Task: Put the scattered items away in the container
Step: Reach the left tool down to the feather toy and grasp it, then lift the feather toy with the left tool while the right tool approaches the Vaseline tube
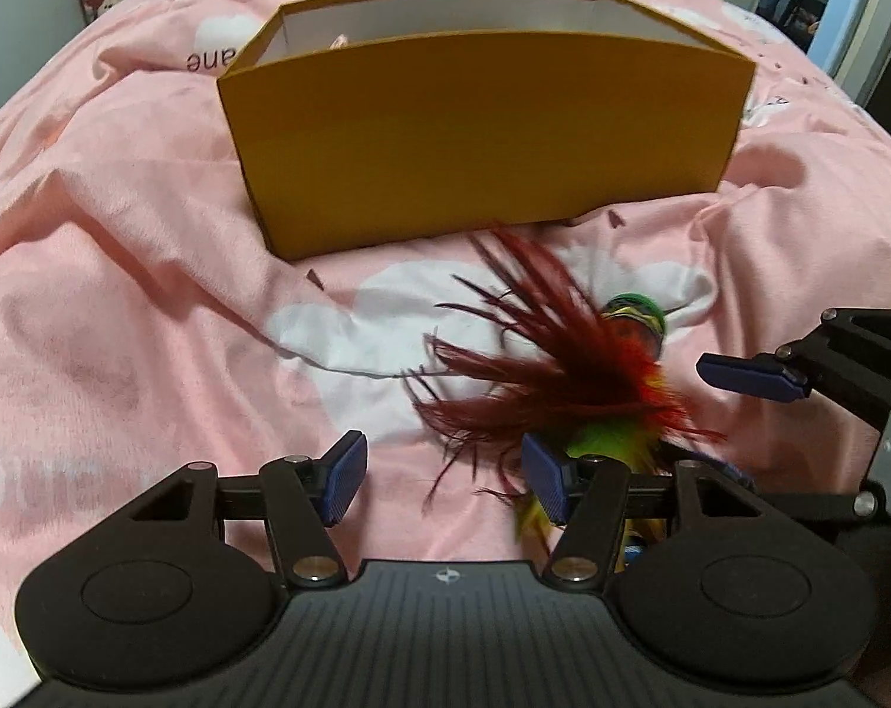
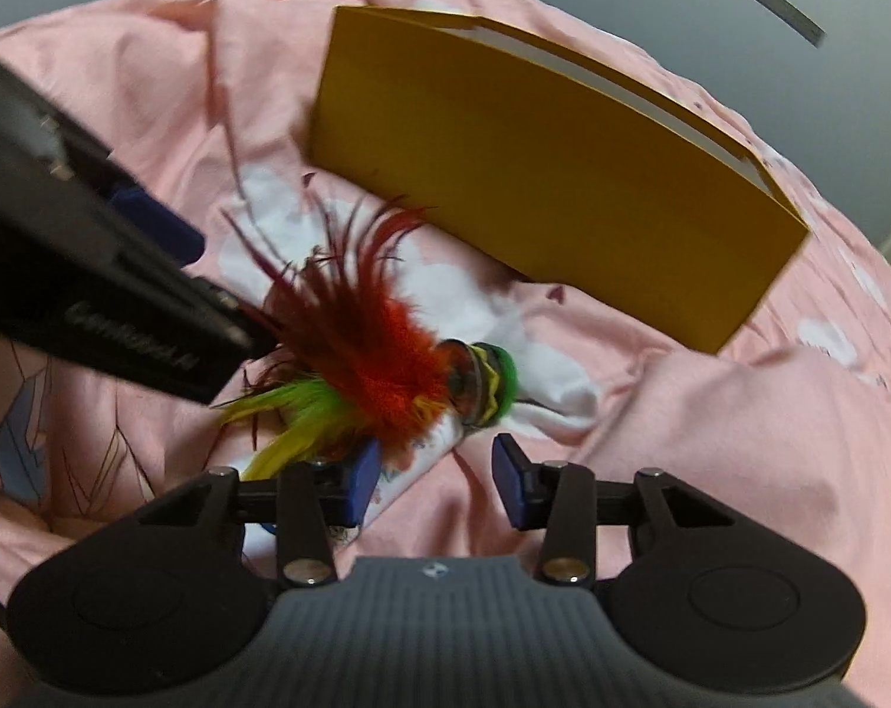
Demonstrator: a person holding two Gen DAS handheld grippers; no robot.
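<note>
Both grippers, left (image 1: 442, 487) and right (image 2: 436, 481), gape apart, empty. Partial letters "ane" mark the pink bedcover (image 1: 121, 236) left of the yellow box (image 1: 480, 135); nearer lies a feather shuttlecock (image 1: 610, 377).

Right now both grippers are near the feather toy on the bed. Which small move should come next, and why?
Probably ease the right gripper forward and close it around the feather toy. Its jaws stand open just short of the toy, which lies on the pink blanket outside the yellow box. The left gripper is open too, but the toy lies off to its right, not between its fingers.
</note>
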